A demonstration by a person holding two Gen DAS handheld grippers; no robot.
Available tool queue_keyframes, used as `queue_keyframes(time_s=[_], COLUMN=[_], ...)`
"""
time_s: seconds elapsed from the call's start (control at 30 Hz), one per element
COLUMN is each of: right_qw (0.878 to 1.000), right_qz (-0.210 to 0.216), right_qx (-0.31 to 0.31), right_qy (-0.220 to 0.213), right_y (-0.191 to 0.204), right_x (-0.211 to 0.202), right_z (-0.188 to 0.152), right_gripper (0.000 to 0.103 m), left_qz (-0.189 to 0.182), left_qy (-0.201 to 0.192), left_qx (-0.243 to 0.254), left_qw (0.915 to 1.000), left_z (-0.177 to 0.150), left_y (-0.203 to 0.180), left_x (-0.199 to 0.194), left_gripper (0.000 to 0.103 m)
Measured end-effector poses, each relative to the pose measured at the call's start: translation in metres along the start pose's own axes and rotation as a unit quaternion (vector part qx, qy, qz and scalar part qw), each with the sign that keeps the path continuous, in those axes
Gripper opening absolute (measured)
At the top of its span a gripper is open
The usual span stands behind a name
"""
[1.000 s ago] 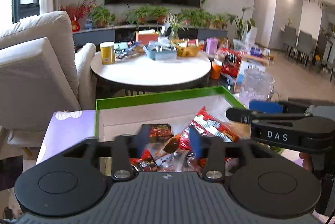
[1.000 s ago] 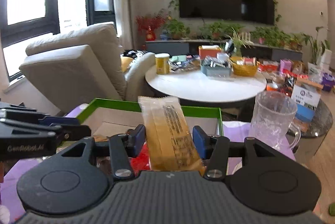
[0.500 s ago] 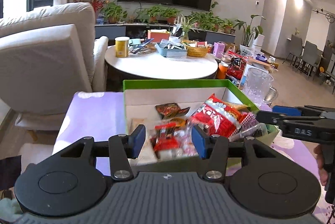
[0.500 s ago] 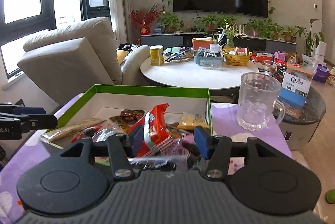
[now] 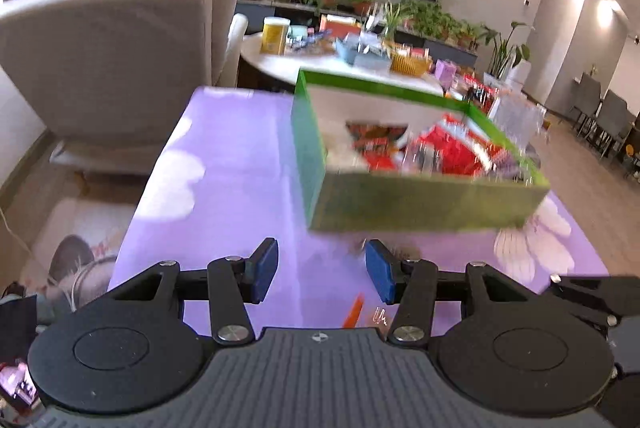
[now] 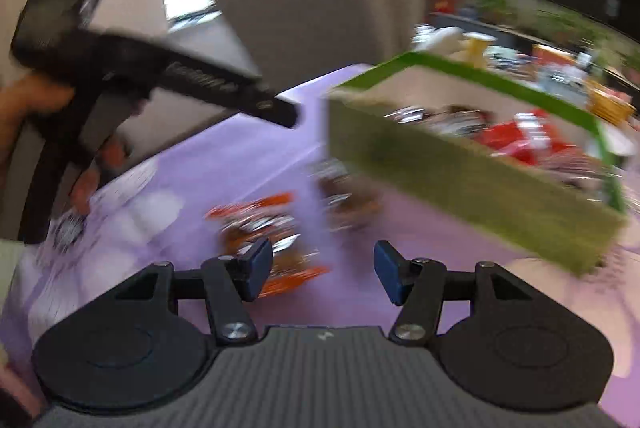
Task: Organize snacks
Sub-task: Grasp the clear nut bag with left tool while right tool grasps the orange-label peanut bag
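Left wrist view: the left hand-held gripper (image 5: 320,270) hangs over a table (image 5: 240,167) covered in a purple cloth, its blue pads standing wide apart with nothing between them. Ahead and to the right sits a green box (image 5: 420,199) with low walls, filled with red and mixed snack packets (image 5: 448,151), all blurred. A sliver of orange wrapper (image 5: 354,310) shows on the cloth just below the pads. Half a second earlier this camera looked straight into the box from close by; now the box lies farther off and to the right, with bare cloth in front.

Right wrist view: the right hand-held gripper (image 6: 323,272) is also wide and empty. Loose on the cloth lie an orange snack packet (image 6: 264,224), partly behind the left pad, and a darker packet (image 6: 348,195) just beside the box (image 6: 460,179). The other hand-held gripper, held by a hand, crosses the upper left. A second ago this gripper had a tan packet standing between its pads; that packet is gone from them.

Judgement: one packet appears delivered, and the step in hand is reaching for the next loose one. The next move calls for lowering onto the orange packet, centring it between the pads and closing. Blur makes exact alignment hard to tell.
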State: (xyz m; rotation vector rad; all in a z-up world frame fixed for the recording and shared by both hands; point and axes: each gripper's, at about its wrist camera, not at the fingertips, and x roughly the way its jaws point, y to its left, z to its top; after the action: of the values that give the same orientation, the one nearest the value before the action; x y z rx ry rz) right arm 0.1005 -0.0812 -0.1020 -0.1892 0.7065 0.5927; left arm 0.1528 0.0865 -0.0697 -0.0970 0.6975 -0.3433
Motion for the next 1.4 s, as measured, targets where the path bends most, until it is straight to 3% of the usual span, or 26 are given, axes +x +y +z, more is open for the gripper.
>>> queue_keyframes(time_s=[0.2, 0.57, 0.63, 0.8, 0.9, 1.03, 1.17, 1.27, 1.4], right_qw=[1.000, 0.992, 0.991, 0.996, 0.998, 0.999, 0.995, 0.986, 0.981], right_qz=[0.014, 0.013, 0.016, 0.047, 0.023, 0.006, -0.056, -0.103, -0.118], right_qx=[-0.019, -0.111, -0.123, -0.042, -0.035, 0.016, 0.080, 0.125, 0.155], right_qy=[0.000, 0.057, 0.045, 0.064, 0.055, 0.041, 0.033, 0.031, 0.023], right_y=[0.015, 0.030, 0.030, 0.006, 0.002, -0.013, -0.039, -0.059, -0.069], right_x=[0.008, 0.040, 0.042, 0.048, 0.037, 0.004, -0.028, -0.045, -0.057], right_z=[0.011, 0.016, 0.016, 0.021, 0.012, -0.013, -0.040, -0.055, -0.063], right_gripper=[0.047, 0.048, 0.050, 0.049, 0.049, 0.049, 0.049, 0.049, 0.049], left_qz=[0.006, -0.010, -0.011, -0.009, -0.017, -0.069, -0.102, -0.093, -0.062], left_qy=[-0.005, 0.018, 0.019, 0.012, 0.005, 0.001, 0.011, 0.011, 0.006], left_qx=[-0.017, -0.027, -0.029, -0.031, -0.031, -0.031, -0.023, -0.011, -0.010], left_qw=[0.9998, 0.9994, 0.9994, 0.9994, 0.9994, 0.9971, 0.9944, 0.9955, 0.9980], left_z=[-0.011, -0.031, -0.032, -0.028, -0.024, -0.016, -0.010, -0.007, -0.005], left_y=[0.014, 0.017, 0.017, 0.020, 0.020, 0.008, -0.017, -0.036, -0.051], left_x=[-0.009, -0.005, -0.004, -0.007, -0.010, -0.012, 0.005, 0.022, 0.039], left_gripper=[0.046, 0.046, 0.046, 0.046, 0.046, 0.046, 0.046, 0.049, 0.051])
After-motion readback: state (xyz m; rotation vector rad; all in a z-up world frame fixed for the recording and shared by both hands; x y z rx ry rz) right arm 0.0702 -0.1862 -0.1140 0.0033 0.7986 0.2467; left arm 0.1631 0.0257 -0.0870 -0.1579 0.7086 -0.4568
